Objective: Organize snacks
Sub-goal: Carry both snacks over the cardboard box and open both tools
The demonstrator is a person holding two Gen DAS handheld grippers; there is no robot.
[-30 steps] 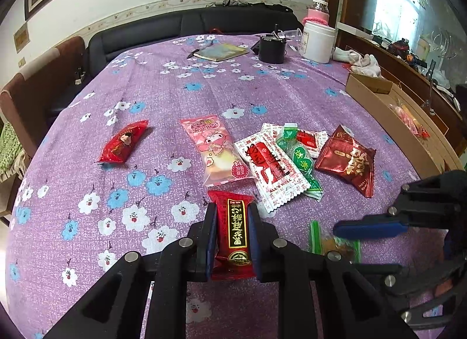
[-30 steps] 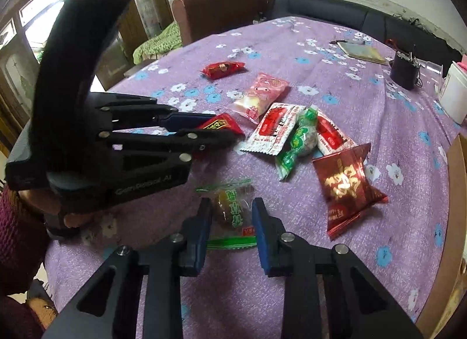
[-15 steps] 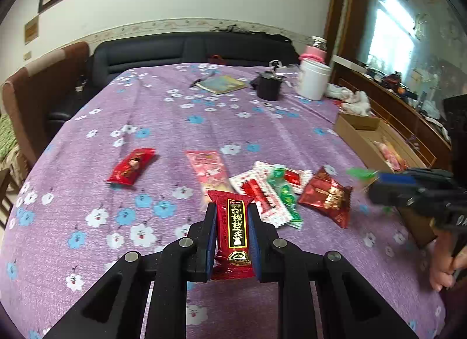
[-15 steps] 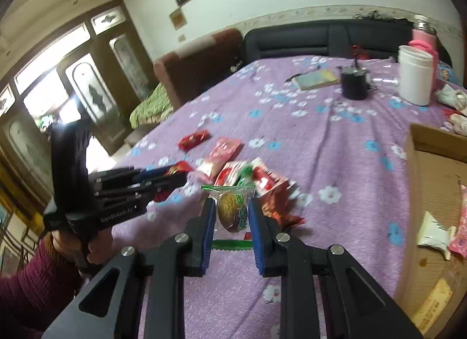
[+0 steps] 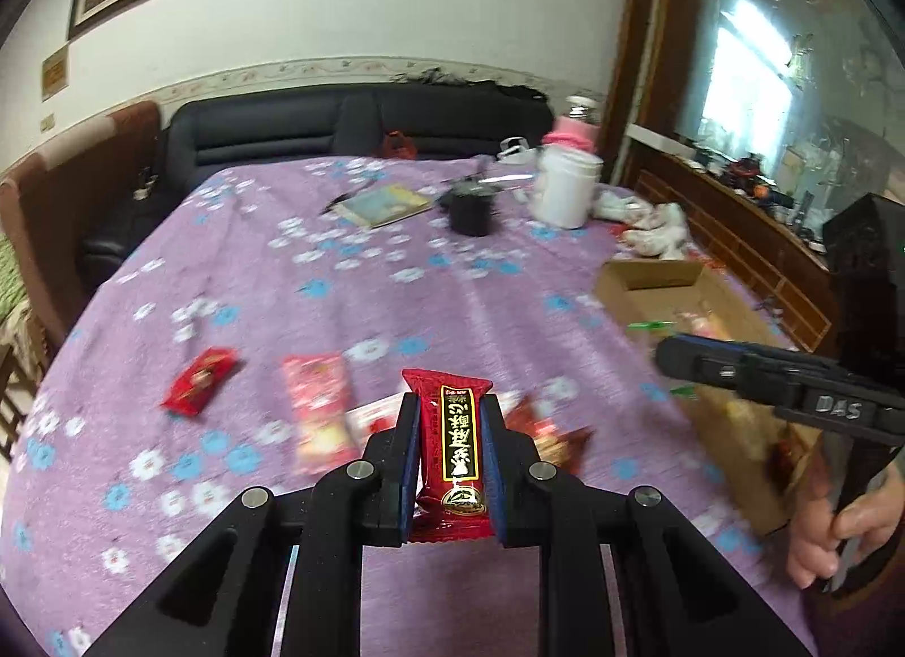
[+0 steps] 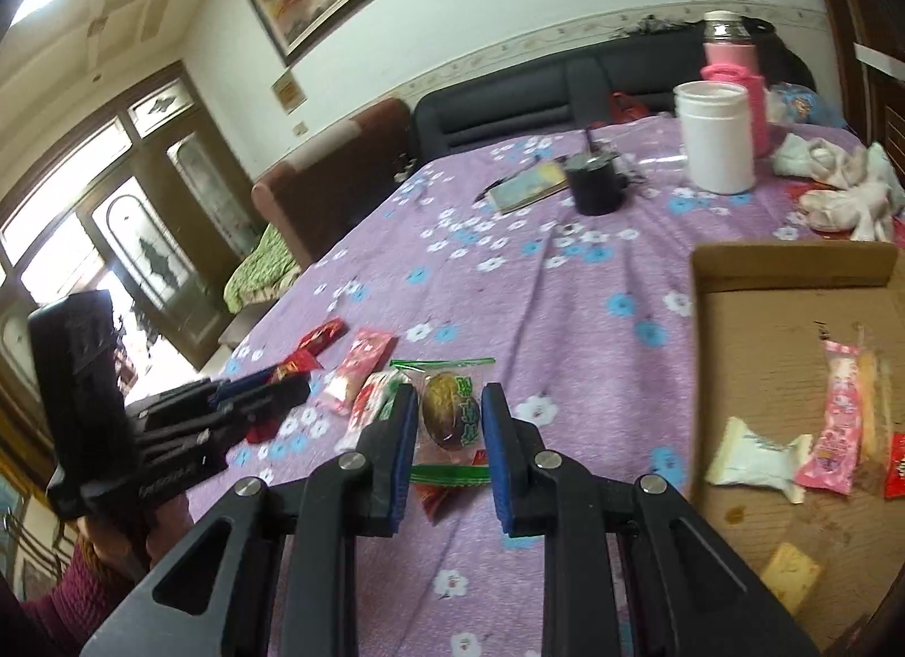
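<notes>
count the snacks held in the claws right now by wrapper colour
red: 1, the red bar in the left claw
clear with green print: 1, the clear packet in the right claw
total: 2

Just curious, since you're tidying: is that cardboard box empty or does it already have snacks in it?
Not empty. The cardboard box already holds several wrapped snacks, including a pink packet and a white one.
</notes>
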